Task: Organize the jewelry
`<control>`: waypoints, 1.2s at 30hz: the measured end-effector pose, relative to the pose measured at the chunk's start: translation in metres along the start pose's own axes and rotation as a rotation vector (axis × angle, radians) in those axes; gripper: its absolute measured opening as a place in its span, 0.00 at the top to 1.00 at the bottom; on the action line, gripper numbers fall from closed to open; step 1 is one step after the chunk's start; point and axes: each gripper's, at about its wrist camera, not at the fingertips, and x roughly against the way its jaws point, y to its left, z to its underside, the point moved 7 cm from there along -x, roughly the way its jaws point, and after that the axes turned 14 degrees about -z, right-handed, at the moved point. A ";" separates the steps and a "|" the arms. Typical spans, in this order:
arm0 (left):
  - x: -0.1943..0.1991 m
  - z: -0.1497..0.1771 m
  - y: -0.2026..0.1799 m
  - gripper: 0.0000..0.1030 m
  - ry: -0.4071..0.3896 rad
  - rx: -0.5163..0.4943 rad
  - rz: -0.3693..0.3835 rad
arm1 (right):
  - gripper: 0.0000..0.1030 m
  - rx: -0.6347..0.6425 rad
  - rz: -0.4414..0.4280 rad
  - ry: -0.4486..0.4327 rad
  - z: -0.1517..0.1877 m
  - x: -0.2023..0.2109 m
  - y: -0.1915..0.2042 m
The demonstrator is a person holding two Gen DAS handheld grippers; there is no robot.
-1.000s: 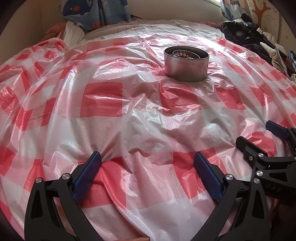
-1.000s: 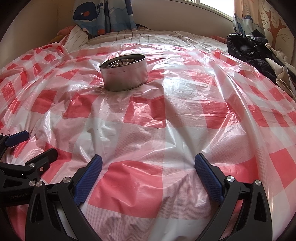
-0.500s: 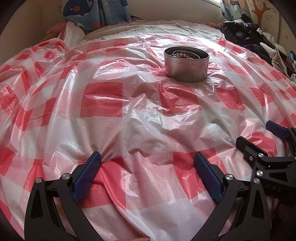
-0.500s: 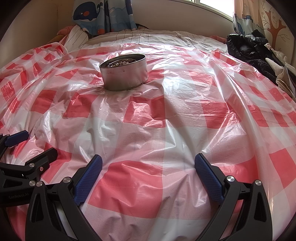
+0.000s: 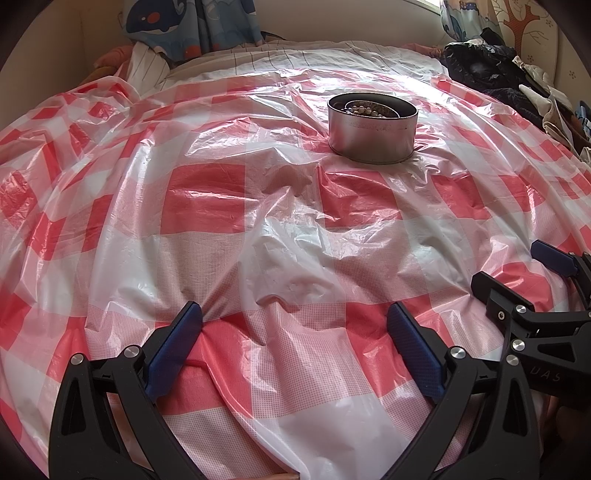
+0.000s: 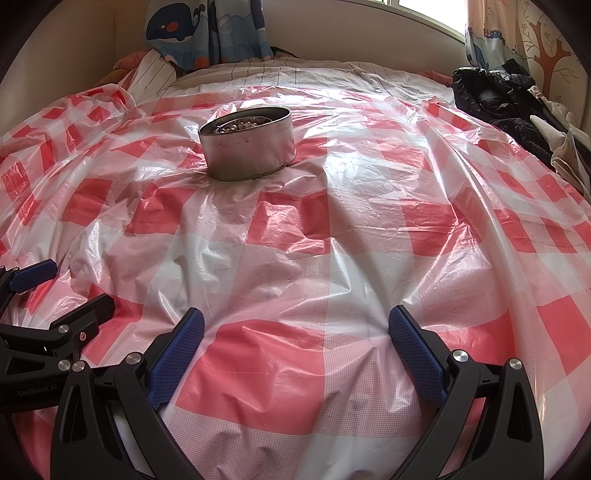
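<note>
A round metal tin (image 5: 373,127) stands on the red-and-white checked plastic sheet (image 5: 207,199), far ahead of both grippers; beaded jewelry (image 5: 364,109) lies inside it. It also shows in the right wrist view (image 6: 248,147), with the beads (image 6: 240,124) in it. My left gripper (image 5: 293,319) is open and empty, low over the sheet's near edge. My right gripper (image 6: 295,325) is open and empty beside it. Each gripper shows at the edge of the other's view: the right one (image 5: 524,277), the left one (image 6: 70,284).
A dark pile of clothes (image 6: 495,96) lies at the far right of the bed. A striped pillow (image 6: 155,70) and a whale-print curtain (image 6: 207,29) are at the back left. The sheet is wrinkled and puffed up.
</note>
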 end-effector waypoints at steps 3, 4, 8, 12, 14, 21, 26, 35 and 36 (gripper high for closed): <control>0.000 0.000 0.000 0.07 0.000 0.000 0.000 | 0.07 0.000 0.000 0.000 0.000 0.000 0.001; 0.000 0.000 -0.001 0.07 0.000 0.000 0.000 | 0.07 0.000 0.001 0.000 0.000 0.000 0.000; 0.000 0.000 0.000 0.07 0.000 0.000 0.000 | 0.07 0.001 0.001 0.000 -0.001 -0.001 0.002; 0.000 0.000 0.000 0.07 0.000 0.000 0.000 | 0.07 0.001 0.001 0.000 0.000 -0.001 0.002; 0.000 0.000 0.000 0.07 0.000 0.000 0.000 | 0.07 0.001 0.001 0.000 0.000 0.000 0.001; 0.000 0.000 -0.002 0.07 0.000 0.000 -0.001 | 0.07 -0.003 -0.002 0.003 0.001 -0.001 0.000; 0.000 0.000 -0.002 0.07 0.000 0.000 -0.001 | 0.07 -0.003 -0.002 0.003 0.001 -0.002 -0.001; 0.003 -0.002 0.002 0.07 -0.023 0.011 -0.004 | 0.07 0.000 -0.001 0.002 0.001 -0.001 -0.003; 0.004 -0.002 0.001 0.07 -0.023 0.010 -0.006 | 0.07 0.000 0.000 0.003 0.001 -0.002 -0.001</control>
